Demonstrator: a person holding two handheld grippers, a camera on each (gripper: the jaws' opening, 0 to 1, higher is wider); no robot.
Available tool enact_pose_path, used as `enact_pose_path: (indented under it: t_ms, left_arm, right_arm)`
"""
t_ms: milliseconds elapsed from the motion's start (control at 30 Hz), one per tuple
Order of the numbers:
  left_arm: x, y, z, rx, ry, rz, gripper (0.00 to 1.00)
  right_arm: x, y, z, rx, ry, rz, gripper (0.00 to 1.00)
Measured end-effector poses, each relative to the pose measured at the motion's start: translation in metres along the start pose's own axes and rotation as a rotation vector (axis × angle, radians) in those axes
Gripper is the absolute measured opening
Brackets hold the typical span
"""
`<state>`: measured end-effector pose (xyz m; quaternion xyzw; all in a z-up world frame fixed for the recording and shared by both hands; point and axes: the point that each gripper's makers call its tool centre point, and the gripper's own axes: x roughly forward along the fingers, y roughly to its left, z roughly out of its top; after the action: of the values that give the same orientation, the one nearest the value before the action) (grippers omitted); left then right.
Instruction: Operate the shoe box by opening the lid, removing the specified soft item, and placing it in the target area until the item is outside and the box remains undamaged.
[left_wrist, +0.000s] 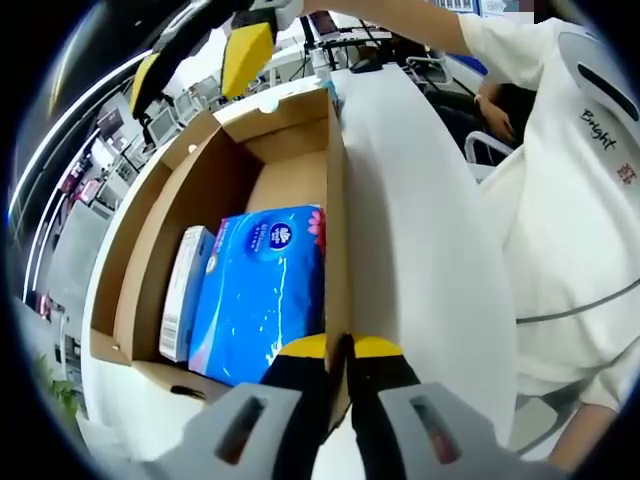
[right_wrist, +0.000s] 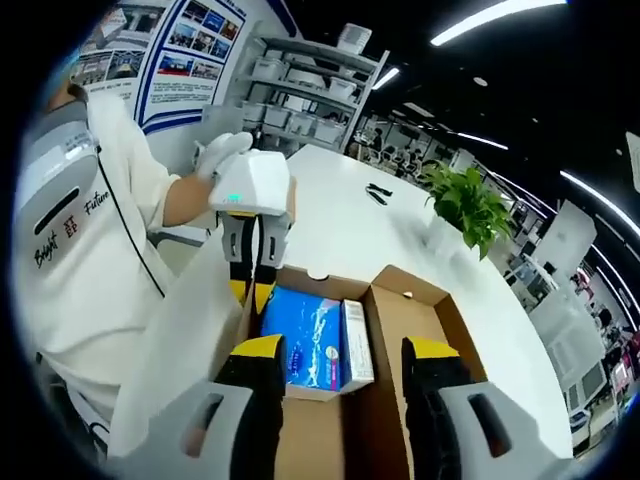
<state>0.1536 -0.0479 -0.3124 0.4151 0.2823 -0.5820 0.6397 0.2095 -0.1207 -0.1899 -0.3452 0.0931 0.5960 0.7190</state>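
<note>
An open cardboard shoe box (left_wrist: 150, 250) holds a blue soft tissue pack (left_wrist: 262, 290) and a slim white carton (left_wrist: 185, 290) side by side. Its white lid (left_wrist: 420, 250) hangs open toward the person. My left gripper (left_wrist: 340, 350) is shut on the box's side wall by the lid hinge. The right gripper (left_wrist: 197, 70) hovers open over the far end of the box. In the right gripper view my right gripper (right_wrist: 346, 352) stands open above the box (right_wrist: 420, 310), just short of the blue pack (right_wrist: 305, 345) and white carton (right_wrist: 355, 345). The left gripper (right_wrist: 252, 290) pinches the wall beside the lid (right_wrist: 185, 340).
The box sits on a white table (right_wrist: 340, 220). A potted green plant (right_wrist: 465, 205) and a small dark object (right_wrist: 378, 192) stand farther back. A person in a white shirt (right_wrist: 80, 250) is close along the lid side. Shelves (right_wrist: 300, 90) line the back wall.
</note>
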Motion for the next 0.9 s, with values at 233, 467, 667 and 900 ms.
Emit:
enact_pose_path:
  t_ms: [233,467,667,900]
  left_arm:
    - [0.0,0.0,0.0,-0.005,-0.001,0.003,0.05]
    - [0.0,0.001,0.0,-0.001,-0.003,0.009,0.05]
    - [0.0,0.001,-0.001,-0.003,-0.001,0.006,0.05]
    - [-0.001,0.001,-0.001,0.003,-0.004,0.014,0.06]
  right_arm:
    - [0.009,-0.001,-0.002,-0.025,0.032,0.023,0.49]
    - [0.021,0.003,-0.008,0.019,0.037,0.077,0.48]
    - [0.038,0.01,-0.015,0.096,0.058,0.126,0.49]
    - [0.059,0.018,-0.024,0.131,0.08,0.183,0.53]
